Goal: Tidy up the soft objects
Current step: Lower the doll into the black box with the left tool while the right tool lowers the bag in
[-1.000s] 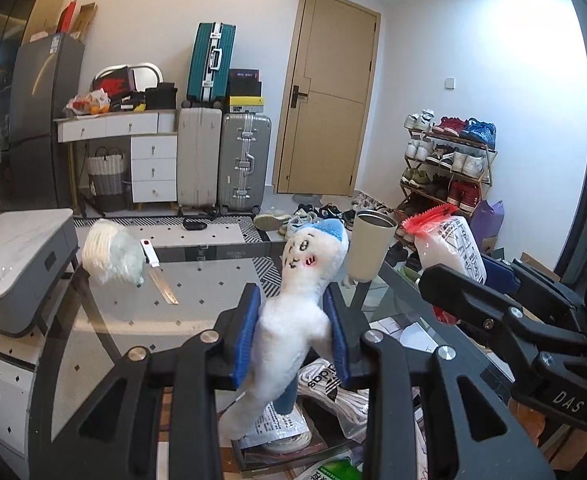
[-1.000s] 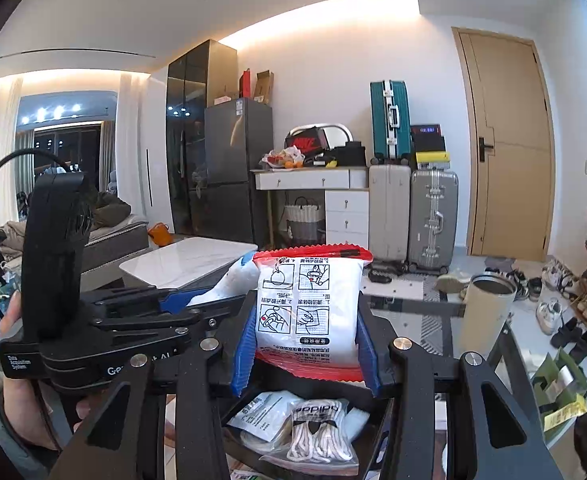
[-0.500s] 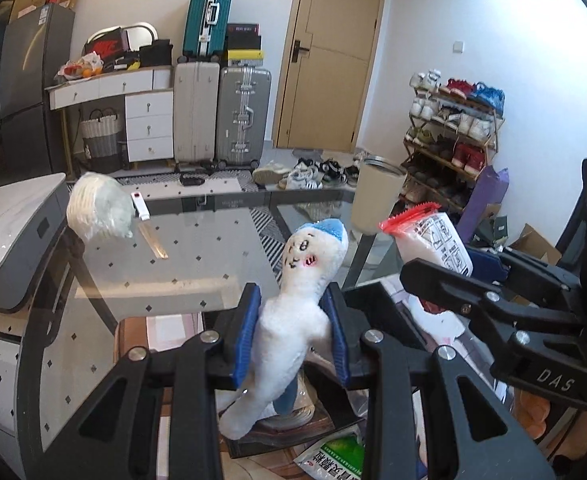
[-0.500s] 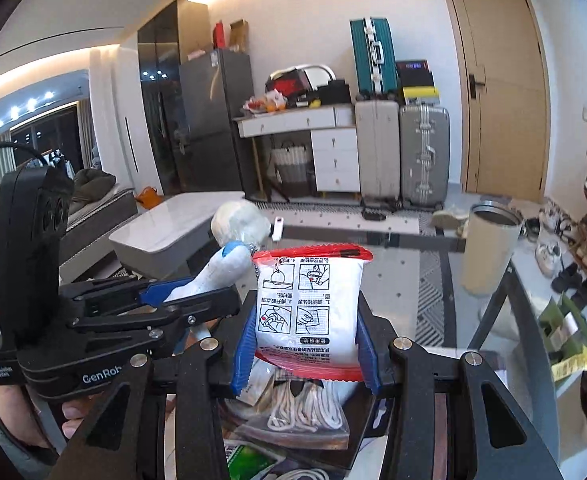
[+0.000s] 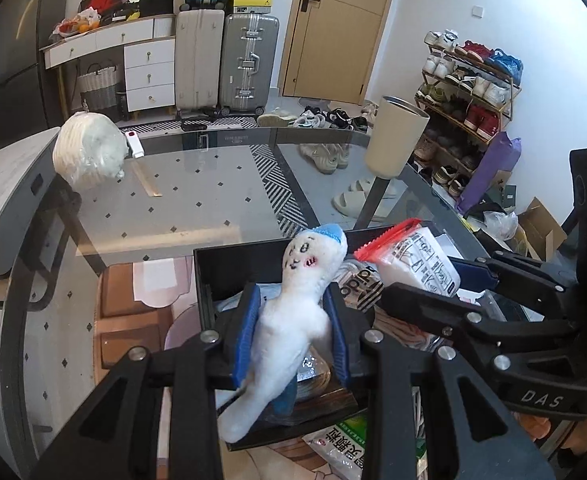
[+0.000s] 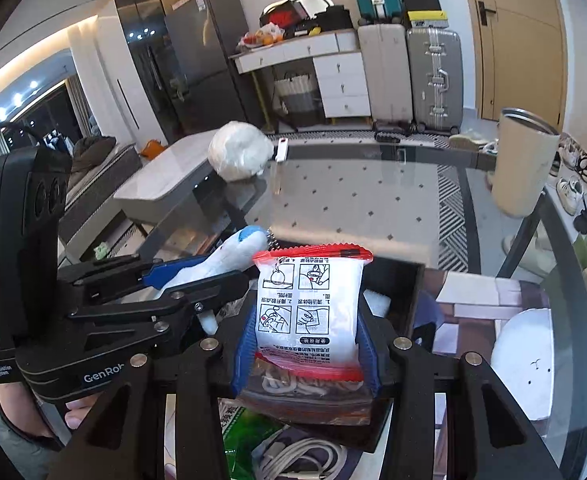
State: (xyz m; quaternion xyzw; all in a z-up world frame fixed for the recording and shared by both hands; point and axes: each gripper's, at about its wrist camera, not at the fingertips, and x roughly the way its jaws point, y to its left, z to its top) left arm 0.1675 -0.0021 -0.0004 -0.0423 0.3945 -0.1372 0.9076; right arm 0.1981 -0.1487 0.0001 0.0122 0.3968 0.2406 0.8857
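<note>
Two grips, both loaded: your left gripper has its fingers clamped on the plush doll mid-body, head sticking out far; your right gripper squeezes the white sachet at its lower half. Both hang over the black tray near you, likely for dropping in. Bagged white bundle sits far left on the glass counter.

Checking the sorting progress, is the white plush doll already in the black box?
Not yet: the left gripper holds the plush doll above the black box.
</note>
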